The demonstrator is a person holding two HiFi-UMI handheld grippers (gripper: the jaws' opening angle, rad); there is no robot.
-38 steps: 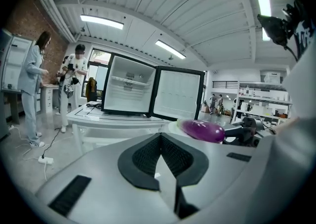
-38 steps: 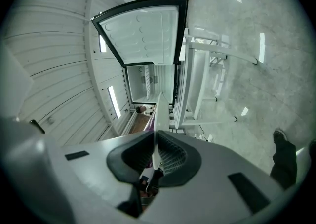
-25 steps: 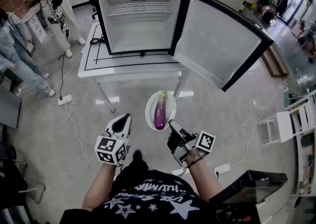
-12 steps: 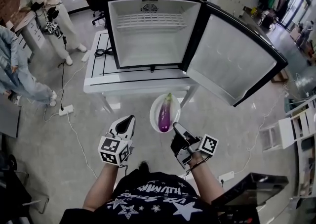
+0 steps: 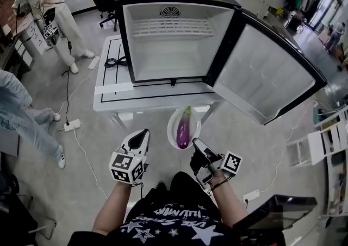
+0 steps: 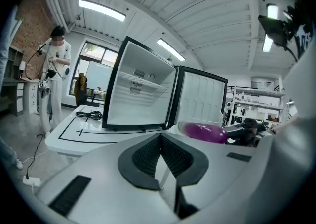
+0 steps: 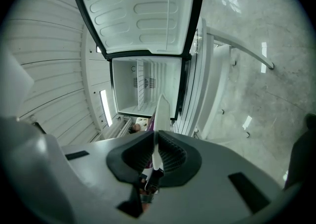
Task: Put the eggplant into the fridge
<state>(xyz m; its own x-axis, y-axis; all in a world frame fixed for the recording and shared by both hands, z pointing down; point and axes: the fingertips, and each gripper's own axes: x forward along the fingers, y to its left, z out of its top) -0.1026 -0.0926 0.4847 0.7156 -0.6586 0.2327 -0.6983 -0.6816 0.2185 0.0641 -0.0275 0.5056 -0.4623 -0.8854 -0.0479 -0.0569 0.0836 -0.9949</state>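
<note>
A purple eggplant (image 5: 184, 128) lies on a white plate (image 5: 173, 132) held out in front of me over the floor. My right gripper (image 5: 196, 143) is shut on the plate's near rim (image 7: 160, 112), seen edge-on between its jaws. My left gripper (image 5: 143, 133) hangs to the left of the plate, shut and empty; from it the eggplant (image 6: 203, 132) shows to the right. The fridge (image 5: 174, 44) stands on a white table (image 5: 117, 97), its door (image 5: 266, 76) swung wide to the right. Its inside is bare with one wire shelf (image 5: 173, 26).
Two people stand at the left, one at the back (image 5: 41, 6), one nearer (image 5: 16, 109). A power strip with cable (image 5: 70, 125) lies on the floor. A black cable (image 5: 114, 62) lies on the table. White shelves (image 5: 331, 147) and a dark case (image 5: 277, 207) are at the right.
I have come closer to the fridge, which now looks larger and nearer. Both grippers and the plate with the eggplant came forward with me. The person at the left walked on.
</note>
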